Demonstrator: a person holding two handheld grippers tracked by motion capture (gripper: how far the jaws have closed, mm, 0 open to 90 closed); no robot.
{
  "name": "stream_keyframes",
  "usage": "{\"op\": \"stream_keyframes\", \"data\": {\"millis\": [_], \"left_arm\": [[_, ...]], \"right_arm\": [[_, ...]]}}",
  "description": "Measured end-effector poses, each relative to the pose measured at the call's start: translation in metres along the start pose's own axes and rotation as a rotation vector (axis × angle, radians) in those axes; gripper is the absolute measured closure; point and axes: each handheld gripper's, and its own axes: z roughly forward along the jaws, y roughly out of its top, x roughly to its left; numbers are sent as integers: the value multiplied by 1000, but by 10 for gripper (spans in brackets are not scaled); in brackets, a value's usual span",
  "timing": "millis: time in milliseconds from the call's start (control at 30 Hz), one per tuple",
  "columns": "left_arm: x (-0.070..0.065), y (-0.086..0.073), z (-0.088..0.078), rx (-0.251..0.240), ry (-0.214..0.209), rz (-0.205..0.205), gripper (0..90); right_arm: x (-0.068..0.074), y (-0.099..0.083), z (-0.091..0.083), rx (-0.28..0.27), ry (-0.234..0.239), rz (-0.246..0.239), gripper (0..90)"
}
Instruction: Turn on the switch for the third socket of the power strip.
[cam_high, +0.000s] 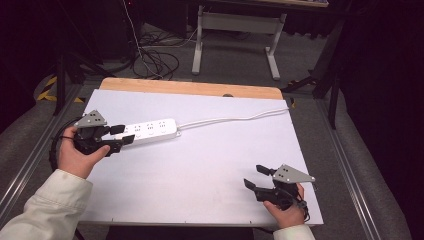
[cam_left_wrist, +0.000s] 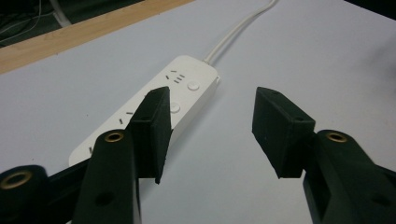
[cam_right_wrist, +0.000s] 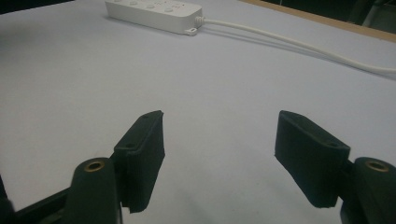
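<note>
Fingers (cam_left_wrist: 280, 126) of left gripper (cam_high: 123, 135) spread, nothing pinched; strip (cam_high: 150, 131) at 10 o'clock. Advise centring jaws across strip before closing. Right gripper (cam_high: 256, 176) spread, idle.

Across the white table (cam_high: 200, 170) only the power strip (cam_high: 150, 131) at the left and its cord (cam_high: 235, 119) running to the far right edge stood in the way, leaving the wide middle and near stretch open for either gripper to pass.

High cam looks down over table (cam_high: 200, 165); both gripper cams low, close, share power strip (cam_high: 150, 131).
</note>
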Motion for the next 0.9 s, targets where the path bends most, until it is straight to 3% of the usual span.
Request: {"op": "stream_keyframes", "data": {"millis": [233,600,733,900], "left_arm": [[9,3,14,9,51,3,552],[21,0,37,39,65,-20,736],[25,-1,44,49,52,-39,799],[29,-3,53,60,29,-93,860]], "right_arm": [[0,0,0,-1,3,-2,338],[0,0,0,4,1,-3,337],[0,0,0,4,2,-3,337],[0,-1,0,1,3,-1,337]]}}
